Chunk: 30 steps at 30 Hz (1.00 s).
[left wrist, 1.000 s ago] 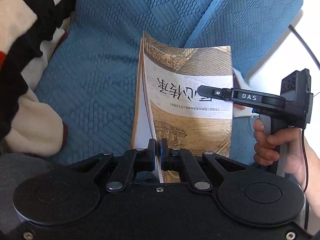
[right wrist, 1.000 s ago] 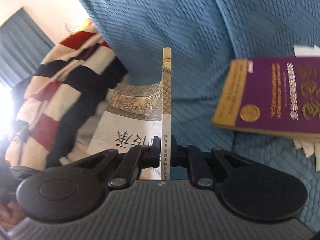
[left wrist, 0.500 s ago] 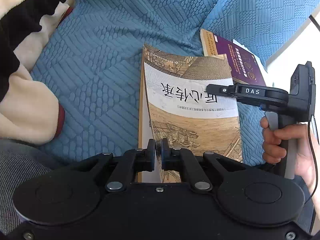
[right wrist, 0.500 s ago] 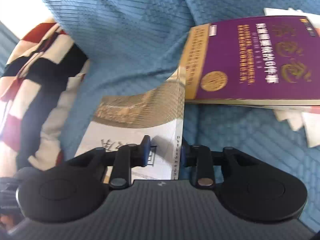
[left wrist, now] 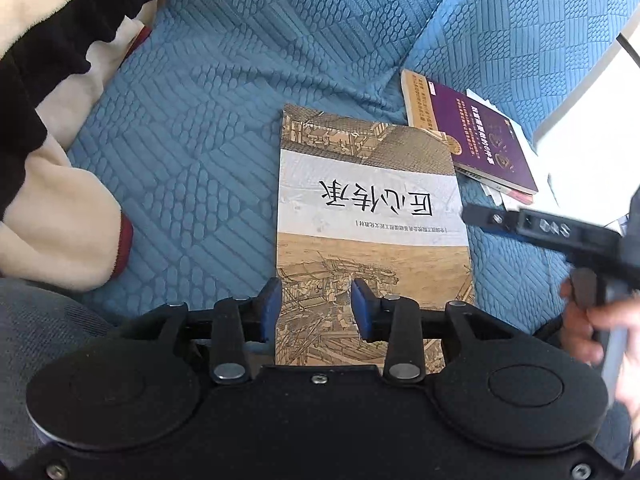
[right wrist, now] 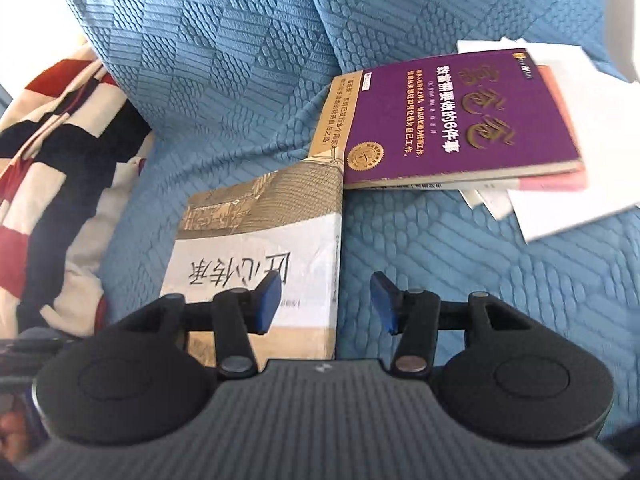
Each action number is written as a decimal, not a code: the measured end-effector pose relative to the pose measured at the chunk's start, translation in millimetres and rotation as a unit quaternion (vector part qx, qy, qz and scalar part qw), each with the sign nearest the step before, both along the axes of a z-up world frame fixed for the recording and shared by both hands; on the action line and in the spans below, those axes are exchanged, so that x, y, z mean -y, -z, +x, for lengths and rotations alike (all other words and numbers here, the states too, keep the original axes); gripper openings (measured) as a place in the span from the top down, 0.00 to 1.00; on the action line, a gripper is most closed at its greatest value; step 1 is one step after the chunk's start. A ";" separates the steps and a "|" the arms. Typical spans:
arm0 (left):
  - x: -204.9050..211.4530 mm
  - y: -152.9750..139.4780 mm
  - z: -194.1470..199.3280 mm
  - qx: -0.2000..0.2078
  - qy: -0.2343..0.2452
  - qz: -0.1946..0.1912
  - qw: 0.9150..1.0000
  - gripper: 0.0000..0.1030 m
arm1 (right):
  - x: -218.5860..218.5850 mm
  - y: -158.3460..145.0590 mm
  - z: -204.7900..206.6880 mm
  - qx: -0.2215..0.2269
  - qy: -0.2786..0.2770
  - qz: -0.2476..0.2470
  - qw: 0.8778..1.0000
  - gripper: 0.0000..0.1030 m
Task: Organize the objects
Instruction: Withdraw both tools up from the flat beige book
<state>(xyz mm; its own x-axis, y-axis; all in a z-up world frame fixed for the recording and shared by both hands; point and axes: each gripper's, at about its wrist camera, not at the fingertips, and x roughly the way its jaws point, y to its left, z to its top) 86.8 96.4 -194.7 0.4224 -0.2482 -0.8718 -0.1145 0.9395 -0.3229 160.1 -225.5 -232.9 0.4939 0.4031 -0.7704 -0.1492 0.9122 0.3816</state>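
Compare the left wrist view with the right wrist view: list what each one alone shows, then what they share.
Only the left wrist view shows the right gripper from outside, blurred, with the hand holding it, and the left gripper, jaws opening over the tan book.

Only the right wrist view shows the right gripper from behind, jaws opening, pads clear of the tan book's edge.

Both show the tan book flat on the blue sofa cover, the purple book on papers, and the striped blanket.

Bright daylight, blown-out white glare at upper corners, fisheye bending at edges; right view slightly motion-blurred
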 end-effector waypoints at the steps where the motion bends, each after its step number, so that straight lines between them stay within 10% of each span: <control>1: 1.8 1.0 0.7 0.001 0.000 0.004 1.000 0.64 | -1.0 -1.5 -5.3 0.005 0.005 0.000 1.000 0.49; 16: 17.3 26.8 9.1 0.023 -0.036 0.031 0.999 0.62 | -15.8 5.4 -48.2 0.067 0.004 0.004 0.998 0.37; 24: 9.3 37.4 10.5 0.012 -0.056 0.015 0.998 0.70 | -24.6 16.6 -47.7 0.071 0.011 -0.036 0.997 0.71; 30: 9.0 38.5 8.9 0.013 -0.057 0.025 0.998 0.80 | -19.8 20.7 -46.2 0.067 0.016 -0.024 0.997 0.72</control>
<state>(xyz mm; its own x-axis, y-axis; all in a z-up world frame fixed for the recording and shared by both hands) 95.7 87.4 -233.2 0.4676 -0.1529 -0.8706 -0.2145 0.9359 -0.2795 113.9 -205.7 -253.6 0.6051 0.3494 -0.7153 -0.1666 0.9342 0.3154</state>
